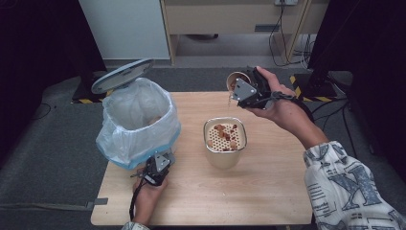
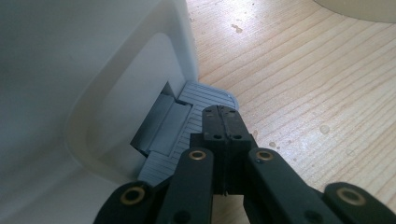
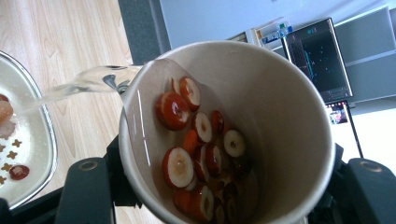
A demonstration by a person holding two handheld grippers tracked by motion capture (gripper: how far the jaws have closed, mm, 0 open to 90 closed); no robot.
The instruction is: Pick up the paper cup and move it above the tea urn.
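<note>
Near the table's (image 1: 268, 191) front edge, the left gripper (image 1: 160, 165) rests with its jaws pressed together on the grey pedal (image 2: 205, 100) of the white bin (image 1: 136, 120), which stands at the left edge with its lid (image 1: 122, 75) raised. At mid-table sits a metal strainer pot (image 1: 225, 155) holding some red fruit slices. Above the far edge, the right gripper (image 1: 242, 88) pinches a tilted paper cup (image 3: 285, 116); water (image 3: 79, 86) streams from its rim toward the pot, sliced red fruit (image 3: 198, 149) inside.
</note>
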